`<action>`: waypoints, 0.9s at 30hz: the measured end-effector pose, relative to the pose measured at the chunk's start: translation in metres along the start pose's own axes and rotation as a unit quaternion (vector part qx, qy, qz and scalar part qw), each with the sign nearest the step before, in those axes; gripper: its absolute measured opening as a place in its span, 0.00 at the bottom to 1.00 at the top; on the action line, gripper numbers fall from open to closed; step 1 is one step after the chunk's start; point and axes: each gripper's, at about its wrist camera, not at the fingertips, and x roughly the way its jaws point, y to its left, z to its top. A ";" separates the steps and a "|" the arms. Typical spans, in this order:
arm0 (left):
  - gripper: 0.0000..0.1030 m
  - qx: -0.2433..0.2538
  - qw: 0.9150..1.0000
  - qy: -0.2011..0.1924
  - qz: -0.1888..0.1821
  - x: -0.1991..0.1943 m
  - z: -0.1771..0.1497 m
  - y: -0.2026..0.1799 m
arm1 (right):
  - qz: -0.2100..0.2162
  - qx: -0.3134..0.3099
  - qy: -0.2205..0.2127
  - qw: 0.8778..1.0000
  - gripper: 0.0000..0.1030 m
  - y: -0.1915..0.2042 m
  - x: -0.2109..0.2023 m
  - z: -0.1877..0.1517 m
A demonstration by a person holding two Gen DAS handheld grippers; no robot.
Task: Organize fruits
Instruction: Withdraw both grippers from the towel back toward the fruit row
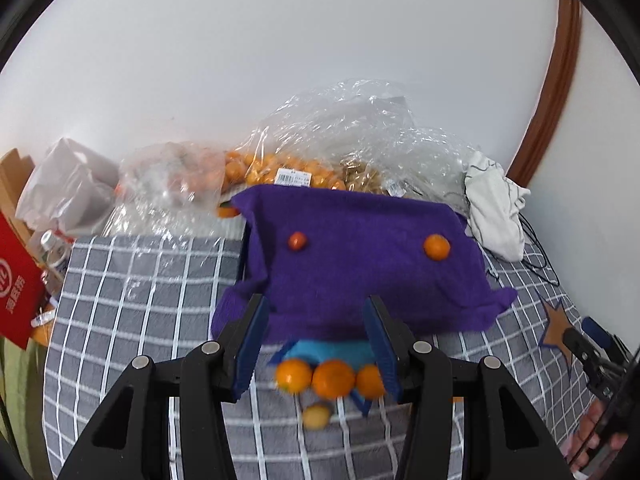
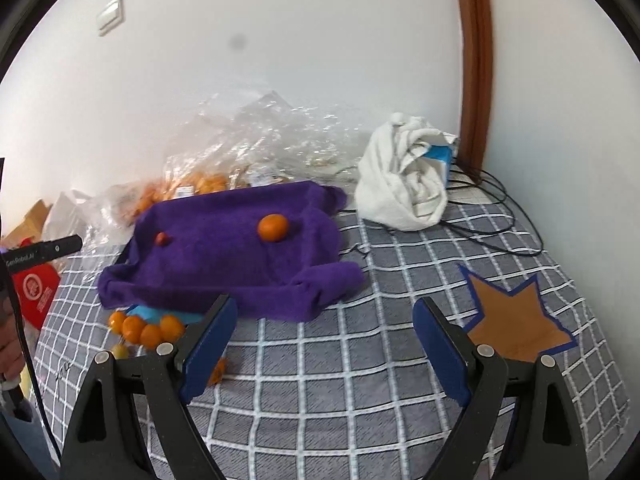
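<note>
Hovering over the checked cloth, the left tongs stand partly open and the right tongs stand wide; both hold nothing. Near them a row of oranges lies by a blue card. Behind it the purple towel carries two more fruits. Farther back, a clear bag holds many oranges; its label is unreadable. "GenRobot.AI" stands on the left tongs' body.
</note>
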 end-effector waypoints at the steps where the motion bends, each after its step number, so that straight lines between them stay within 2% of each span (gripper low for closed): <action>1: 0.46 -0.003 1.000 -0.005 0.006 -0.004 -0.008 0.003 | 0.002 -0.002 -0.003 1.000 0.86 0.002 0.000 -0.003; 7: 0.46 -0.017 0.999 0.013 0.030 -0.008 -0.050 0.024 | 0.025 -0.012 0.001 1.000 0.86 0.017 0.015 -0.030; 9: 0.46 -0.023 0.999 0.017 0.033 -0.005 -0.059 0.031 | 0.056 -0.014 0.032 0.998 0.78 0.023 0.027 -0.038; 12: 0.46 -0.050 0.998 0.026 0.024 -0.001 -0.074 0.047 | 0.061 -0.024 0.056 0.996 0.67 0.034 0.039 -0.049; 17: 0.46 -0.083 0.995 0.054 0.019 0.015 -0.098 0.068 | 0.097 -0.044 0.058 0.993 0.67 0.052 0.042 -0.062; 22: 0.46 -0.095 0.992 0.076 0.029 0.028 -0.116 0.085 | 0.109 -0.053 0.063 0.991 0.67 0.063 0.048 -0.067; 27: 0.46 -0.104 0.991 0.080 0.031 0.031 -0.125 0.099 | 0.108 -0.049 0.077 0.990 0.60 0.070 0.063 -0.067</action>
